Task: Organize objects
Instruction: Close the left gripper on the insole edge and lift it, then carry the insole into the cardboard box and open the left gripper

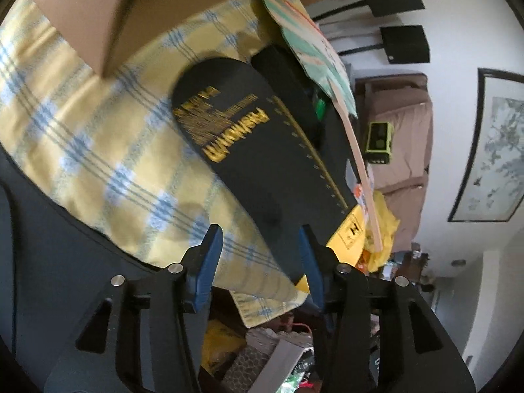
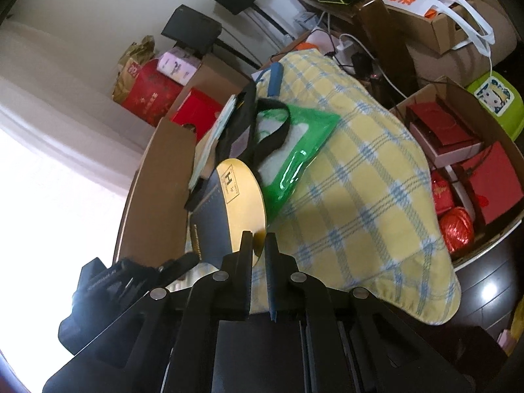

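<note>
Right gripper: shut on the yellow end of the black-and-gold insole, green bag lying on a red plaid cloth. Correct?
Not quite. The plaid cloth is yellow with blue stripes, not red; the right wrist view shows it. The rest holds: the right gripper is shut on the yellow end of the black-and-gold insole, and the green bag lies on the cloth.

1. On your left gripper's (image 1: 260,249) side, the open stretch of yellow plaid cloth (image 1: 98,150) is bare; you can pass there.
2. Above it, a cardboard flap (image 1: 108,16) overhangs and caps your headroom.
3. The black-and-gold insole (image 1: 249,150) fills the middle lane, touching the inner face of one blue finger (image 1: 309,262).
4. Beyond it, a black item, blurred here, and a tilted printed board (image 1: 314,55) crowd the far side.
5. From your right gripper (image 2: 260,245), the green bag (image 2: 294,150) with black straps blocks straight ahead; the cloth to its right is free.
6. The cardboard wall (image 2: 157,196) closes the left.
</note>
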{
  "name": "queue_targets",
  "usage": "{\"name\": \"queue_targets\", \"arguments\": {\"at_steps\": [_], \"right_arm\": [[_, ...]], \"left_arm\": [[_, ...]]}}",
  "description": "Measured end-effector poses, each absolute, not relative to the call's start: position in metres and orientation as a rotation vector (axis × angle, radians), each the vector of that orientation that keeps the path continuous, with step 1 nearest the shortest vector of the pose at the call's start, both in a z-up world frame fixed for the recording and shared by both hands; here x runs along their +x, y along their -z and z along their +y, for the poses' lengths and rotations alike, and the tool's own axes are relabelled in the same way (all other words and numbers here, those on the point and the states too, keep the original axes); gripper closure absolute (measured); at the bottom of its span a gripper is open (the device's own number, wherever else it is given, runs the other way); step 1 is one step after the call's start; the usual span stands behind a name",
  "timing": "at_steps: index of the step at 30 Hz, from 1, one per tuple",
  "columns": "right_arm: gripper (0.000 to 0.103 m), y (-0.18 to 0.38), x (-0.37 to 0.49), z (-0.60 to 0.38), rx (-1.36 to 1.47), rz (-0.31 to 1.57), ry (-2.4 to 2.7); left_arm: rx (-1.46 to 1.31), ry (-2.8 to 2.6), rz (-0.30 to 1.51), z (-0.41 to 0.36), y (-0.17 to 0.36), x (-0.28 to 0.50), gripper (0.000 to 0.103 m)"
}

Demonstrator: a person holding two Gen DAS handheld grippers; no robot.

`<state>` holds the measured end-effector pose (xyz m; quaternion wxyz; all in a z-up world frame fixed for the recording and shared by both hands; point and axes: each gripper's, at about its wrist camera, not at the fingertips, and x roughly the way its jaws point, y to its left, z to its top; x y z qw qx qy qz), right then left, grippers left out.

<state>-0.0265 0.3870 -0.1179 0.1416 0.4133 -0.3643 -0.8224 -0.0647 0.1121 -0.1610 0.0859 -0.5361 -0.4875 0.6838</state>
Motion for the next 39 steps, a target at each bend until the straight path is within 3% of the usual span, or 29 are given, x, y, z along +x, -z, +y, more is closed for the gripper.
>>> {"name": "queue_targets", "arguments": {"at_steps": [6,8,14,30,39], "right_arm": [[0.097,0.111,-0.015,0.372,1.178,-1.029,2.345],[0.097,0.109,-0.012,0.367,1.183,-0.998,2.362],[0.096,0.109,-0.003,0.360,1.192,-0.953,2.386],[0.095,0.062,0.034,0.349,1.102,-0.832,2.422],[0.094,0.019,0.026,0.328,1.001,-0.774,2.426]], "left_arm": [[-1.596,-1.981,-1.460,0.112,0.165,-0.065,0.061],[-1.583,-1.973,-1.458,0.111,0.163,-0.065,0.072],[-1.578,-1.906,-1.457,0.105,0.156,-0.060,0.087],[-1.401,-1.941,-1.289,0.083,0.084,-0.029,0.088],[-1.257,-2.020,-1.307,0.051,0.038,-0.033,0.088]]}}
